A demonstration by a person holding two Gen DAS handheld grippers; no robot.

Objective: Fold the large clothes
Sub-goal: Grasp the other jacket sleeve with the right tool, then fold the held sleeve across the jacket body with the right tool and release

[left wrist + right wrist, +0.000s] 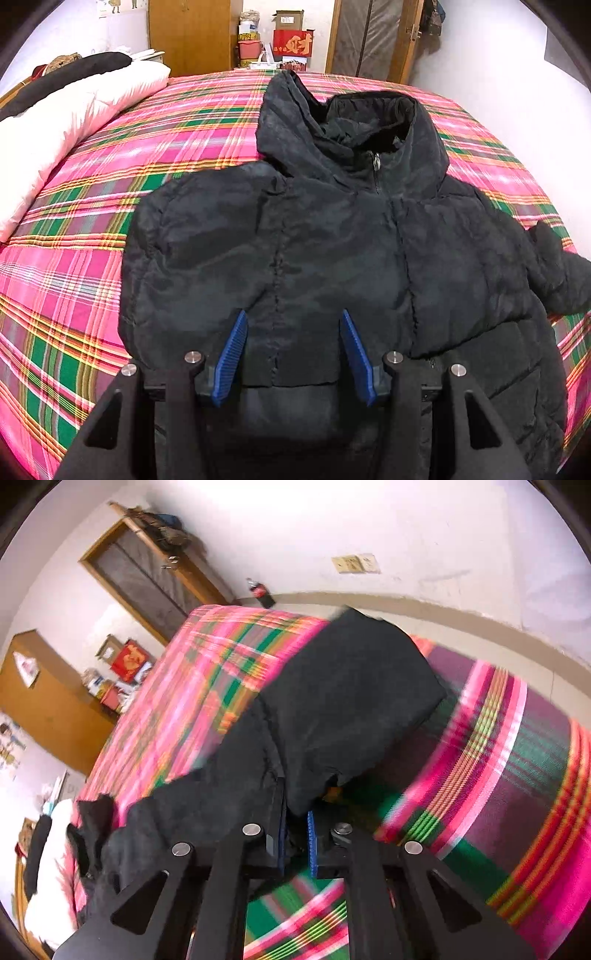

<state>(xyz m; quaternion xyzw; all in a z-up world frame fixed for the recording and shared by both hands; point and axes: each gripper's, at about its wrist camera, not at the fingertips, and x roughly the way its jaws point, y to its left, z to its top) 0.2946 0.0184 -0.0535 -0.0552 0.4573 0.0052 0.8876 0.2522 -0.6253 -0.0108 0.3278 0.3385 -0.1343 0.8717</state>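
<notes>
Black jacket (332,240) is lying on the bed (92,258); your right claw (295,834) is clenching its sleeve (351,701), your left claw (293,354) is hovering released.

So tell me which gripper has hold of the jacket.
The right gripper: its fingers are shut on the jacket. The left gripper is open above it.
</notes>
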